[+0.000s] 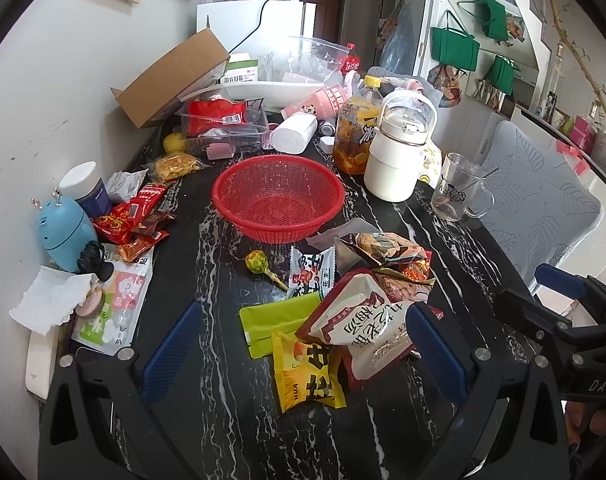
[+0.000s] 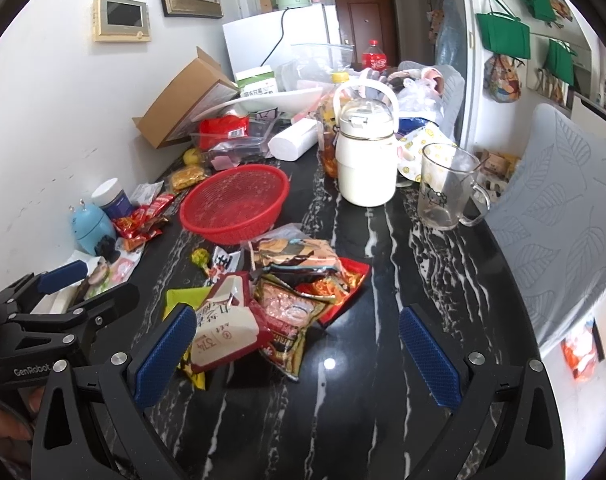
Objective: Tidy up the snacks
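Note:
An empty red mesh basket (image 1: 278,196) (image 2: 235,202) stands mid-table on the black marble top. A heap of snack packets lies in front of it: a white and maroon pouch (image 1: 359,322) (image 2: 223,330), a yellow packet (image 1: 307,374), a green packet (image 1: 279,322), a wrapped lollipop (image 1: 259,264) and orange-brown bags (image 1: 387,256) (image 2: 299,256). More red packets (image 1: 137,216) lie at the left by the wall. My left gripper (image 1: 303,356) is open and empty above the near heap. My right gripper (image 2: 299,356) is open and empty, just right of the heap.
A white kettle jug (image 1: 395,152) (image 2: 365,152), a glass mug (image 1: 457,186) (image 2: 443,184), an orange drink bottle (image 1: 355,128), a cardboard box (image 1: 171,76), a blue gadget (image 1: 65,236) and a jar (image 1: 85,188) crowd the table. A grey chair (image 1: 543,204) stands at the right edge.

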A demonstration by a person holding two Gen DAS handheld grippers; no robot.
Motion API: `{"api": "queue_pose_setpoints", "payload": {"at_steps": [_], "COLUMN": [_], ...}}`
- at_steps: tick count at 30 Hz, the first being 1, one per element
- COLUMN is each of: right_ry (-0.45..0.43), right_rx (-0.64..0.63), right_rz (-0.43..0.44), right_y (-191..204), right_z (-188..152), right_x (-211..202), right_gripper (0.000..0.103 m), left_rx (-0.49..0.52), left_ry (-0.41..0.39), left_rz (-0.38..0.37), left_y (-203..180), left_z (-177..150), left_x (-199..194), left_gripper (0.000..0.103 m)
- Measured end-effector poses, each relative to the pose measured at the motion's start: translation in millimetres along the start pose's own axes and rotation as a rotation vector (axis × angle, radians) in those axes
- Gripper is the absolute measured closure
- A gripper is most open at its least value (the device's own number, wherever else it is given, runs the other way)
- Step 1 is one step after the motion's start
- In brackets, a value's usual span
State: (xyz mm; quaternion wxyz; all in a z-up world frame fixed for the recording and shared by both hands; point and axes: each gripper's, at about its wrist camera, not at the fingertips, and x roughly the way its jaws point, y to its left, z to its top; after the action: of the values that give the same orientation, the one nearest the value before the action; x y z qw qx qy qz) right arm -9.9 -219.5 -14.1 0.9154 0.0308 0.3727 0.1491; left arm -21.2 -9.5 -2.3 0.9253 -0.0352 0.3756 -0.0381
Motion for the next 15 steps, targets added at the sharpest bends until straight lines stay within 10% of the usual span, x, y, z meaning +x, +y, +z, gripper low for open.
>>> {"api": "queue_pose_setpoints", "payload": {"at_steps": [15], "right_ry": [0.074], "right_rx": [0.012], "right_rz": [0.079], "right_y": [1.7], "right_z": [-40.5], "right_x": [22.0], "right_gripper": [0.000], "left_rx": [-0.014], "left_ry": [0.084], "left_rz": [-0.019], "left_y": [10.0], "left_z": [-45.7], "left_x": [15.3], "left_gripper": [0.000]}}
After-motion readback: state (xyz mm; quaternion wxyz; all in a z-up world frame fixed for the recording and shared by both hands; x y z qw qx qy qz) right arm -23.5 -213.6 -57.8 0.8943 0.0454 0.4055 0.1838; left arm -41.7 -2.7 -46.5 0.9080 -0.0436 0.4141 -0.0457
